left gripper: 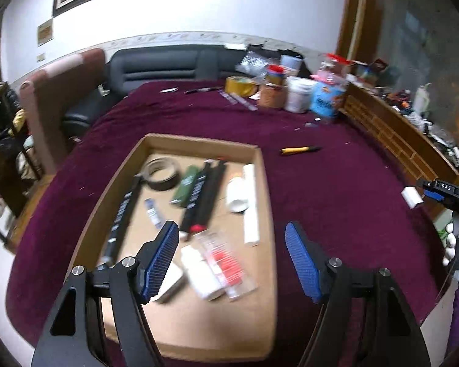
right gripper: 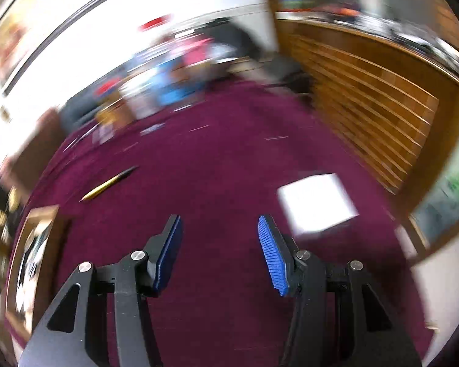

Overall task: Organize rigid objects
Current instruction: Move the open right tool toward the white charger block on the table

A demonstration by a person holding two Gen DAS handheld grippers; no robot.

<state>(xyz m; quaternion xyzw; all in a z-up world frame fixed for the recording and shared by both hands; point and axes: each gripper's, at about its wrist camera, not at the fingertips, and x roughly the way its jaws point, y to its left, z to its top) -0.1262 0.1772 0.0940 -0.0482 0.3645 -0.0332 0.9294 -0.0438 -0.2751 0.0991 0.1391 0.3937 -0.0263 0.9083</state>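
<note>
The left gripper (left gripper: 232,257) is hanging over the near end of a shallow cardboard tray (left gripper: 260,159) that is sitting on a bench draped in a maroon cloth (left gripper: 336,189); its blue-padded jaws are standing well apart with nothing between them. Lying inside the tray are a roll of tape (left gripper: 162,172), a long black bar (left gripper: 122,214) along the left side, a pair of black sticks (left gripper: 203,194) with red ends beside a green packet (left gripper: 185,186), a white tube (left gripper: 250,205) by the right wall, and a clear case with red contents (left gripper: 226,263) next to a white box (left gripper: 199,270) at the near end. A yellow utility knife (left gripper: 300,150) is resting on the cloth just outside the tray's far right corner. At the right edge of the left wrist view, the right gripper (left gripper: 427,194) is showing in a white-gloved hand (left gripper: 457,244), with a small white block (left gripper: 412,197) at its tip; whether it is touching the block cannot be told. The right wrist view is heavily blurred: there the right gripper (right gripper: 220,250) is hovering over bare maroon cloth with its jaws partly apart and empty, a white rectangular block (right gripper: 316,208) lying just beyond its right finger, and the yellow knife (right gripper: 107,183) lying farther off to the left. Jars and containers are crowding the bench's far edge.
</note>
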